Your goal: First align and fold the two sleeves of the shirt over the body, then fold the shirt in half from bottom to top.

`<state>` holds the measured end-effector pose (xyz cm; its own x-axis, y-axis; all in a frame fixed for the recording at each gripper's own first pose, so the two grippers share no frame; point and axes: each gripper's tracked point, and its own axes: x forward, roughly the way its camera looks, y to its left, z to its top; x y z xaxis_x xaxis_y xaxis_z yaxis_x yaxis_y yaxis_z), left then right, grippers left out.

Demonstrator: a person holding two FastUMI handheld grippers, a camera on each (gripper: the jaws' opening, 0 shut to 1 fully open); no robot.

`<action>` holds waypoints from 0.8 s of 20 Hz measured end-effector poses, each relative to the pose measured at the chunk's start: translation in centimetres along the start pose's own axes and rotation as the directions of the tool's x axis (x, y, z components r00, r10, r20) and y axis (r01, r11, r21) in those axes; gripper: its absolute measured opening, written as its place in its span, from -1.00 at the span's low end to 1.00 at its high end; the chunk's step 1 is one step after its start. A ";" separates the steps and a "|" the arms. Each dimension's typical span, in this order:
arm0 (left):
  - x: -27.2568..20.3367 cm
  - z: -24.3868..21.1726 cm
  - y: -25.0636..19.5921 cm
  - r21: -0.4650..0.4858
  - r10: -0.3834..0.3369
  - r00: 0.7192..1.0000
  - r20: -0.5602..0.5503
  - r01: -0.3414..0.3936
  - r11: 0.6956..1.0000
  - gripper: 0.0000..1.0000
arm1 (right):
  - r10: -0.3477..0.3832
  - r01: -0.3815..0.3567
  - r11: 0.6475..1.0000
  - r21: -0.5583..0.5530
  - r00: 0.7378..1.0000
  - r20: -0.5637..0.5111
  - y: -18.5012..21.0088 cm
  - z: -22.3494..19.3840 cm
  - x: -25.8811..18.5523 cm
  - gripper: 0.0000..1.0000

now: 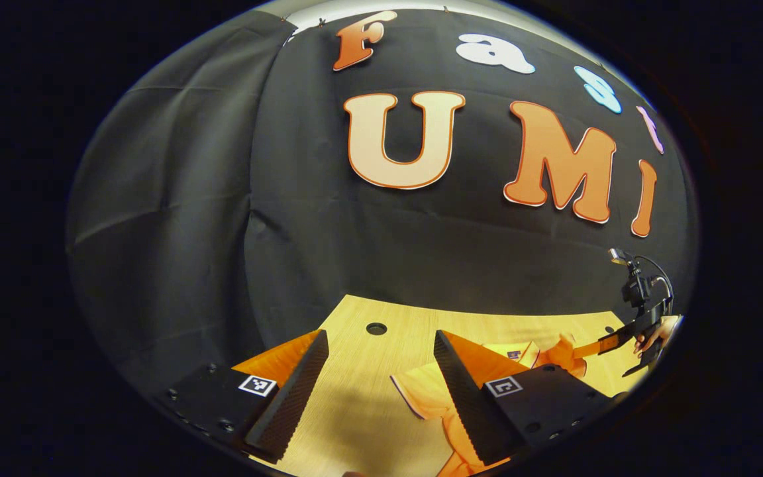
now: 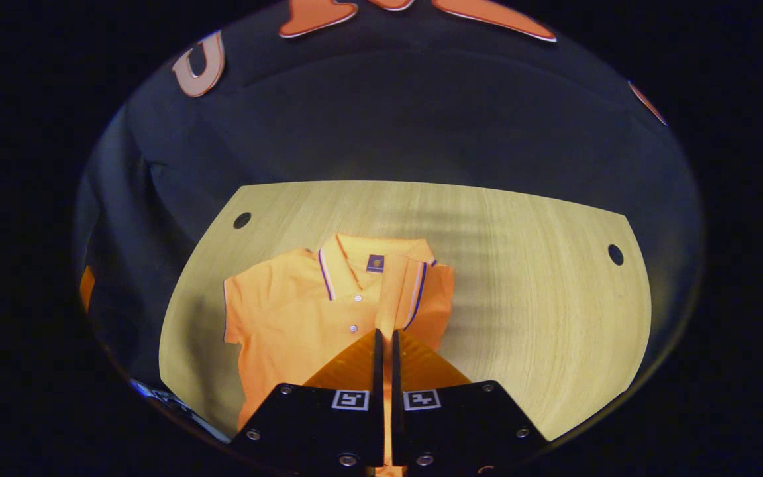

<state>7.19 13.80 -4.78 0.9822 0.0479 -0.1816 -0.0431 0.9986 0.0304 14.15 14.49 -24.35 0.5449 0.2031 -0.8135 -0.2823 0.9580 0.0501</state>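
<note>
An orange polo shirt (image 2: 289, 318) lies face up on the wooden table (image 2: 520, 318), collar toward the far wall. Its left sleeve (image 2: 239, 311) lies spread out flat. The shirt's right side is turned in over the body. My right gripper (image 2: 385, 334) hangs over the middle of the shirt, shut on a thin fold of its orange cloth. In the left gripper view that gripper (image 1: 613, 341) and the hand holding it show at the far right, lifting a strip of the shirt (image 1: 421, 391). My left gripper (image 1: 381, 338) is open above the table, with nothing between its fingers.
The table has round holes near its far corners (image 2: 242, 220) (image 2: 615, 254), one of them just beyond my left gripper (image 1: 376, 328). Black cloth walls the booth behind the table. Bare wood stretches to the right of the shirt (image 2: 554, 344).
</note>
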 end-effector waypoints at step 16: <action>1.1 -1.4 -1.2 -0.013 -0.029 0.999 -0.045 0.028 1.000 0.96 | 0.078 -0.080 0.997 0.010 0.982 0.170 5.2 3.0 -4.0 0.97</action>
<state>8.01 12.65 -6.43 0.9739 0.0203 -0.2262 -0.0179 0.9998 0.0123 12.94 19.27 -19.11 0.6477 0.3083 -0.6967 -0.3173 0.9406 0.1211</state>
